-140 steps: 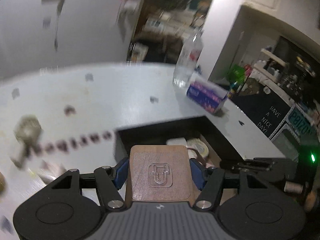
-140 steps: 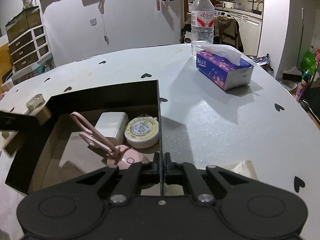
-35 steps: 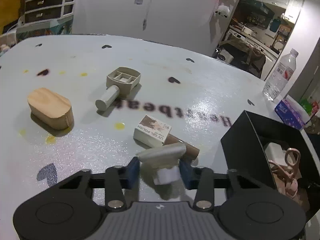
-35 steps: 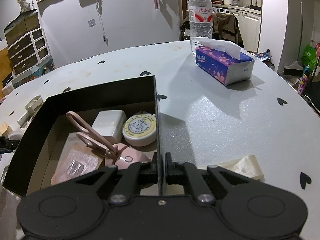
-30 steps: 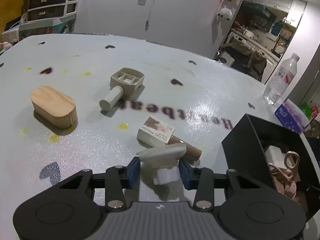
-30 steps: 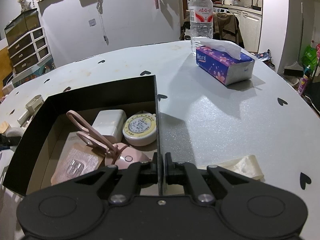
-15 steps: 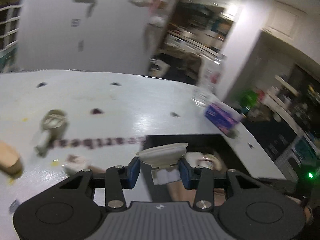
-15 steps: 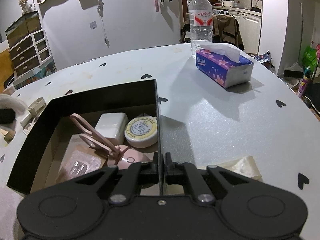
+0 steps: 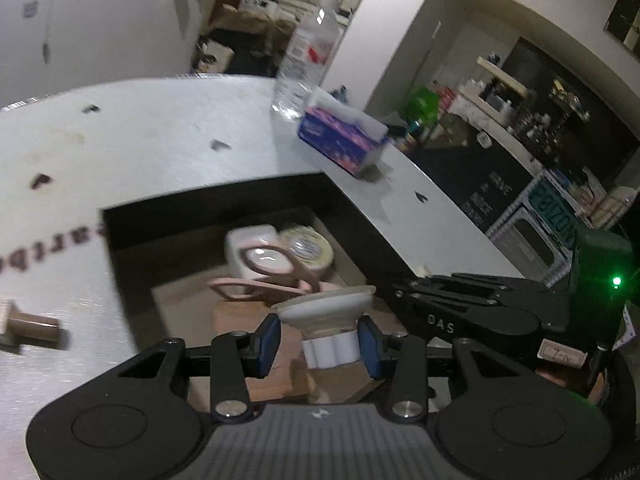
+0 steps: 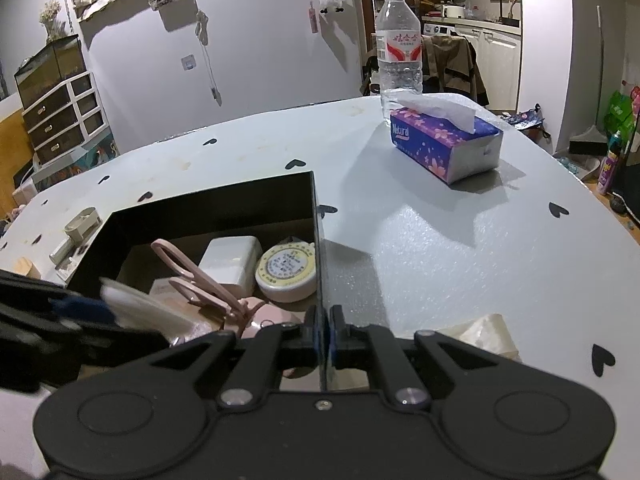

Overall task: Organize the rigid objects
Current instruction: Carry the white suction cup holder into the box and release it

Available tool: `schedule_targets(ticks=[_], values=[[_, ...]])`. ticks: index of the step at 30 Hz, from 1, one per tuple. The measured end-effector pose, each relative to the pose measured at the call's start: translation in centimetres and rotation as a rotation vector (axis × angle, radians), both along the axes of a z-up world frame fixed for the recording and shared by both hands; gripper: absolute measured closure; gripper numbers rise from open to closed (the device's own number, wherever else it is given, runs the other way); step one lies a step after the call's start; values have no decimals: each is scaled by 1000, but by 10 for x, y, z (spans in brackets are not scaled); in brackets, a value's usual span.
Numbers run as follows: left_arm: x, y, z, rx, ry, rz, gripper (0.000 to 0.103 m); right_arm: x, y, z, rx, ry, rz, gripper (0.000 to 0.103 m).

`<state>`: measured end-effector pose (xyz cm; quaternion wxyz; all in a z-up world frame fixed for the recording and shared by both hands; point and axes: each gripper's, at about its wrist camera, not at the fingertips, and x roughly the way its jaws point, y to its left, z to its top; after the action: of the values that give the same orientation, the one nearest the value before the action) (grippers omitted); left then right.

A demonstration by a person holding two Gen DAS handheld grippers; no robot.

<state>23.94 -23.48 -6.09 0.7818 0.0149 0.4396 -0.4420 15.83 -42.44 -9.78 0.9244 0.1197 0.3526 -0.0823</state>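
Note:
My left gripper (image 9: 320,342) is shut on a white suction cup (image 9: 326,308) and holds it above the open black box (image 9: 224,196). The cup and left gripper show blurred in the right wrist view (image 10: 132,304). The box (image 10: 200,208) holds pink scissors (image 10: 200,276), a white adapter (image 10: 232,260), a round tape measure (image 10: 286,270) and a pink card. My right gripper (image 10: 322,332) is shut on the box's right wall (image 10: 318,240).
A purple tissue box (image 10: 444,144) and a water bottle (image 10: 398,52) stand at the back right. A brown tube (image 9: 32,326) lies left of the box. A beige holder (image 10: 76,232) and a crumpled wrapper (image 10: 484,336) lie on the table.
My left gripper has swung right from the loose items and carried the suction cup over the box. The right gripper has stayed clamped on the box wall.

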Motion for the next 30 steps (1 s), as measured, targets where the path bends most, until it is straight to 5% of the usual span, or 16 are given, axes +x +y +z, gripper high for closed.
schedule_targets(ticks=[12,14,16,18,30], values=[[1,-34,-28,59,54,-68,60,-1,-4,-1,26,-11,6,96],[3,-34,-29,54,71,-61,57,-2,-4,-1,27,-11,6,96],[5,-34,-28,41,78,-47,38,-2,-5,-1,33,-13,6,96],[6,-32,-27,45,72,-32,32,-2,-5,-2,32,-13,5,96],[-1,-19,-15,43,26,-29,26,-1,-5,-2,38,-13,2,96]])
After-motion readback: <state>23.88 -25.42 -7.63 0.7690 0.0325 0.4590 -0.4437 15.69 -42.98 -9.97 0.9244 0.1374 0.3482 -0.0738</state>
